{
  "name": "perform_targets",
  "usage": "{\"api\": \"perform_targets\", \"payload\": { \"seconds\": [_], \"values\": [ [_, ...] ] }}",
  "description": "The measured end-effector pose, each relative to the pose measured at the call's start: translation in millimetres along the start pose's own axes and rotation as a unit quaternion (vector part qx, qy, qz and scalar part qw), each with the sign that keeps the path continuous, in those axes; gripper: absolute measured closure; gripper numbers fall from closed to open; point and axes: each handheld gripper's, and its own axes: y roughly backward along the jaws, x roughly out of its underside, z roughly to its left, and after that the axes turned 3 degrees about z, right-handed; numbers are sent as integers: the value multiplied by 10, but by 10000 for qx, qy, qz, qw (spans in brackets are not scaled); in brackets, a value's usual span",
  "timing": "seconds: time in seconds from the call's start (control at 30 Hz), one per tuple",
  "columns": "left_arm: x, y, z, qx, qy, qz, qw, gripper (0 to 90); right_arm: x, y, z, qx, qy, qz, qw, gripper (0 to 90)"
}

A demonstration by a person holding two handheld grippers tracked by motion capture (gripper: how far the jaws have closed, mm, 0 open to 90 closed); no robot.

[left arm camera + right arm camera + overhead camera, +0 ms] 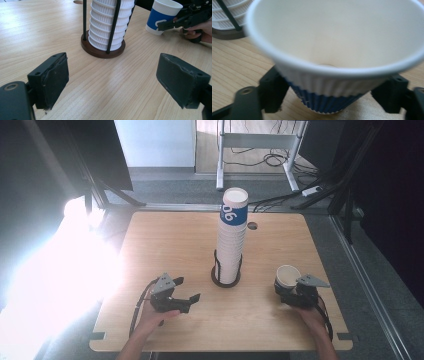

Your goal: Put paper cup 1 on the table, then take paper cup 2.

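A tall stack of white ribbed paper cups (232, 235), the top one banded in blue, stands in a black wire holder on a dark round base (225, 281) at mid table. One white and blue cup (288, 274) stands right of it, leaning slightly in the left gripper view (161, 17). My right gripper (287, 289) is around this cup. In the right gripper view the cup (337, 50) sits between the jaws of the right gripper (331, 92), which stand beside it without pressing. My left gripper (187, 289) rests left of the holder, open and empty (112, 75).
The wooden table (175, 245) has a small round hole (252, 226) near its far edge behind the stack. Strong glare washes out the floor at the left (60, 270). A white desk frame (260, 140) and cables lie beyond the table.
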Motion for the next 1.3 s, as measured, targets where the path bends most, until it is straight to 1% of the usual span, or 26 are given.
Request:
{"api": "perform_targets", "payload": {
  "seconds": [0.13,0.17,0.27,0.3,0.37,0.4,0.43,0.47,0.5,0.57,0.63,0.67,0.7,0.77,0.8,0.83,0.87,0.9,0.93,0.97,1.03,1.07,1.17,1.23,1.27,1.3],
  "values": [
    [-1,10,-3,15,-16,-10,10000,111,4,20,-11,22,-43,-53,10000,164],
    [-1,15,2,8,-1,-20,10000,111,2,54,-15,6,-88,-145,9999,141],
    [1,22,9,16,5,-25,10000,111,-8,154,-13,-57,-192,-369,9991,133],
    [1,22,9,16,5,-25,10000,111,-8,154,-13,-57,-192,-369,9991,133],
    [2,23,10,18,8,-22,10000,111,-15,227,-9,-2,-253,-480,9985,122],
    [1,28,7,13,0,-24,10000,111,-16,303,-5,-12,-299,-579,9979,116],
    [1,28,7,13,0,-24,10000,111,-16,303,-5,-12,-299,-579,9979,116],
    [1,30,7,15,3,-33,10000,111,-21,389,-3,-32,-349,-685,9970,105],
    [1,35,10,21,3,-40,10000,111,-21,389,-3,-32,-349,-685,9970,105],
    [2,42,15,2,-12,-83,10000,112,-31,483,-2,-34,-431,-803,9958,102],
    [3,47,15,-23,-30,-124,9999,123,-51,574,12,-46,-415,-935,9947,102],
    [2,46,13,-58,-37,-144,9999,125,-90,655,43,-46,-379,-1070,9935,102],
    [1,44,11,-90,-35,-157,9998,125,-90,655,43,-46,-379,-1070,9935,102],
    [0,40,10,-110,-19,-178,9998,126,-140,722,79,-82,-305,-1185,9925,103],
    [-5,41,7,-138,-25,-191,9997,134,-187,777,125,-143,-223,-1275,9915,106],
    [-5,41,7,-138,-25,-191,9997,135,-187,777,125,-143,-223,-1275,9915,106],
    [-11,39,2,-168,-30,-196,9997,136,-229,817,173,-204,-145,-1349,9905,110],
    [-22,36,-5,-192,-15,-211,9996,136,-229,817,173,-204,-145,-1349,9905,110],
    [-73,23,-26,-194,-32,-196,9996,138,-270,845,222,-315,-96,-1406,9895,115],
    [-73,23,-26,-194,-32,-196,9996,139,-270,845,222,-315,-96,-1406,9895,115],
    [-156,0,-65,-267,-109,-174,9994,141,-312,857,273,-377,-4,-1425,9891,116],
    [-250,-35,-95,-214,-140,-196,9995,142,-350,856,309,-479,39,-1425,9886,122],
    [-344,-83,-113,-148,-148,-251,9995,143,-382,847,337,-556,55,-1440,9880,129],
    [-437,-143,-130,-161,-234,-255,9993,142,-415,841,363,-609,102,-1449,9875,133],
    [-525,-200,-145,-194,-335,-260,9989,141,-446,837,388,-675,135,-1453,9870,136],
    [-525,-200,-145,-194,-335,-260,9989,140,-446,837,388,-675,135,-1453,9870,136]
  ]
}}
